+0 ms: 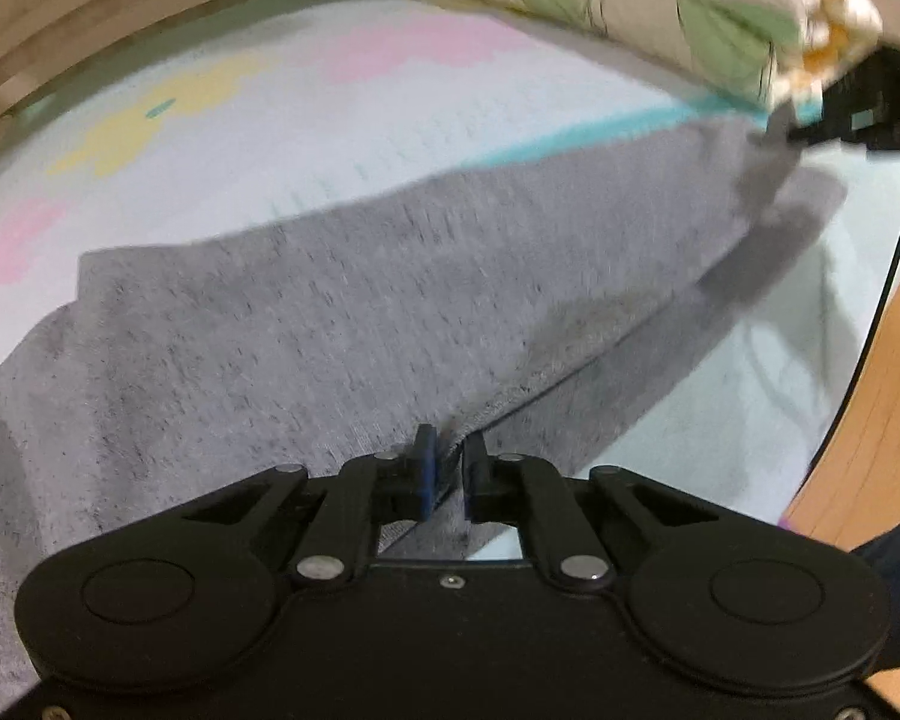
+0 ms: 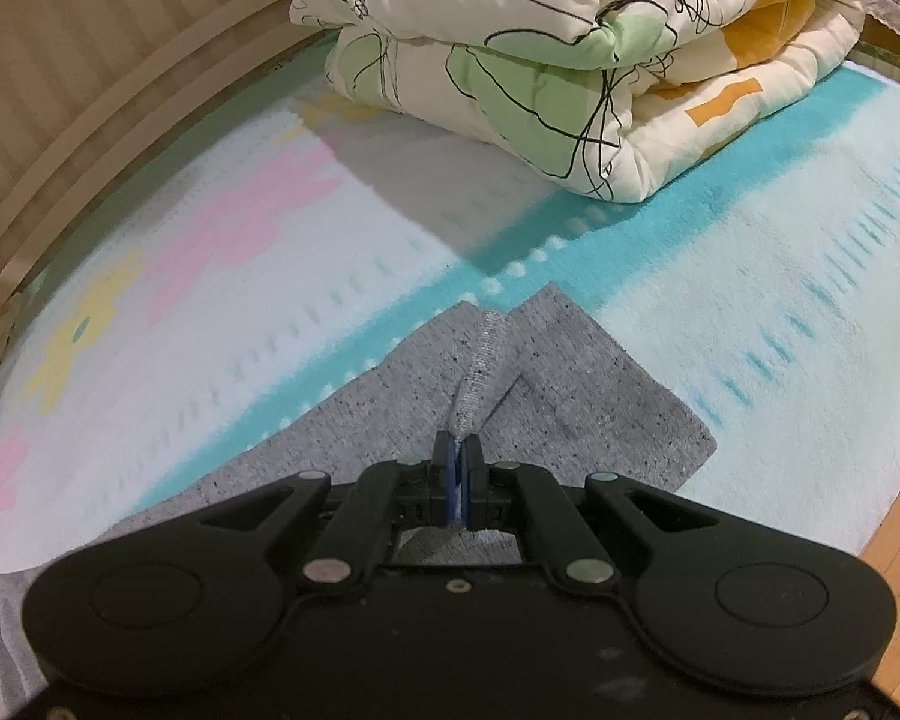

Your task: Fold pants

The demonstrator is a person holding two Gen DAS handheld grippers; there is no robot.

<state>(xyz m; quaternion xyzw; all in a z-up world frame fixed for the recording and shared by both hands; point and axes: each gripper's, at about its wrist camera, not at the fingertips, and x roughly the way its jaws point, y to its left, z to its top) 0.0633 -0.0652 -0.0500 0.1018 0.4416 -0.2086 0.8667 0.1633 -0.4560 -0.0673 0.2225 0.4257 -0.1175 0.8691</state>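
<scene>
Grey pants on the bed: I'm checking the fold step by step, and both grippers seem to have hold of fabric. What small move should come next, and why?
Probably lift both hands a little together. The right gripper is shut on a pinched ridge of the grey pants, and the left gripper has closed on their edge; the rest lies on the blanket, so a fold needs the edge raised first.

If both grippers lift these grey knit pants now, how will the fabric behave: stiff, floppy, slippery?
The grey knit pants look floppy: the cloth pinched in the right gripper rises in a soft ridge. The span from there to the left gripper would probably sag. Slipping seems unlikely, since the knit looks textured and both grippers' fingers clamp it.
</scene>
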